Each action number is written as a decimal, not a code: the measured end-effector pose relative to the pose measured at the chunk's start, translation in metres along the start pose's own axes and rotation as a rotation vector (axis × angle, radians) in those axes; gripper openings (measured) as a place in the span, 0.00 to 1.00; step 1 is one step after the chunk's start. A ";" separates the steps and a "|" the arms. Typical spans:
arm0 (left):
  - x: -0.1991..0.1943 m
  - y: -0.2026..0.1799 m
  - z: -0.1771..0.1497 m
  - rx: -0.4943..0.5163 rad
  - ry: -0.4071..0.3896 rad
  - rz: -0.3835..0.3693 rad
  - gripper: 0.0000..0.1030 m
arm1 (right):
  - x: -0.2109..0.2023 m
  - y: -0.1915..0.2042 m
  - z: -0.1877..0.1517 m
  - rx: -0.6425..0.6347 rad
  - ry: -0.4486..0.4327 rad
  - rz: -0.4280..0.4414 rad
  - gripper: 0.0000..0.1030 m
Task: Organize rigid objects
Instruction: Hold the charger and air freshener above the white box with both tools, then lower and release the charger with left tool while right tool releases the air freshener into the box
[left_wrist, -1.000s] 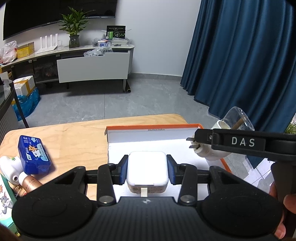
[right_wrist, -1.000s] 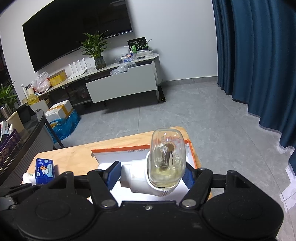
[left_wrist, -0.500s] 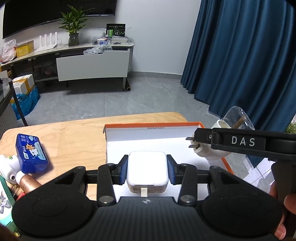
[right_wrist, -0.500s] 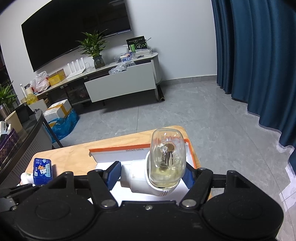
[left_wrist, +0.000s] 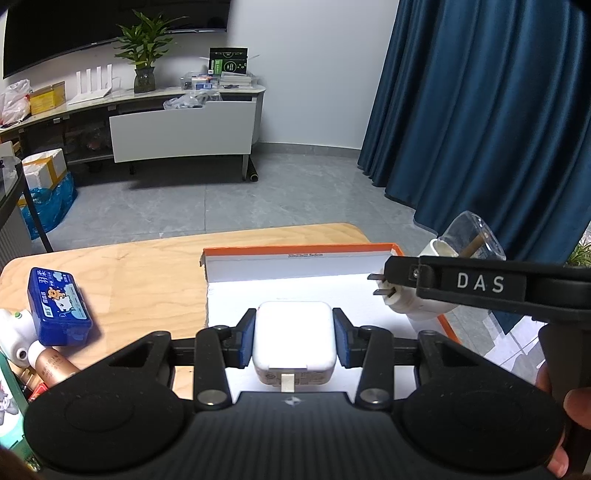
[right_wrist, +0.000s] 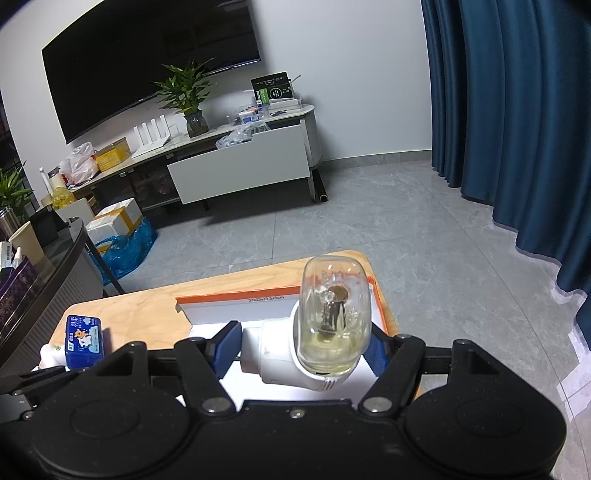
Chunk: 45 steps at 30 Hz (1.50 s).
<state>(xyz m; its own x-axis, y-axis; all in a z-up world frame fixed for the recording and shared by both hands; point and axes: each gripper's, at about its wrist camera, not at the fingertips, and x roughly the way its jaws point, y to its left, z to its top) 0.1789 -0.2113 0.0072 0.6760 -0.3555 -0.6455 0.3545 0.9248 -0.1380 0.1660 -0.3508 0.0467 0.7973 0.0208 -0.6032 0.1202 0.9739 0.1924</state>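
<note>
Two forward wrist views, shared tray (left_wrist: 295, 254)

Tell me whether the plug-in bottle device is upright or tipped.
Tipped. The right claw holds the plug-in device sideways: prongs point left, glass bottle angles up-right.

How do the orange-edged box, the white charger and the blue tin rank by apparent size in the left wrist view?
1. orange-edged box
2. white charger, held by the left gripper
3. blue tin

The last two look alike; the charger is nearer the camera, so unsure.

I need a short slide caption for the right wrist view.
Right hand-held gripper holds a white plug-in device with clear glass bottle above the orange-rimmed white box.
</note>
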 end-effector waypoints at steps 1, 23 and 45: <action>0.000 0.000 0.000 0.001 0.000 -0.001 0.41 | 0.000 0.000 0.000 0.000 0.000 0.002 0.79; 0.007 0.000 -0.003 -0.006 0.011 -0.010 0.41 | 0.011 0.003 -0.002 -0.019 0.028 -0.001 0.79; 0.014 -0.002 -0.004 -0.009 0.024 -0.018 0.41 | 0.027 0.006 -0.003 -0.056 0.068 -0.024 0.79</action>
<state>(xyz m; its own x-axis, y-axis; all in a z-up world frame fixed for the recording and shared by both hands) 0.1850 -0.2177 -0.0048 0.6540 -0.3689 -0.6605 0.3609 0.9195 -0.1561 0.1870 -0.3440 0.0294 0.7525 0.0111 -0.6585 0.1034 0.9855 0.1347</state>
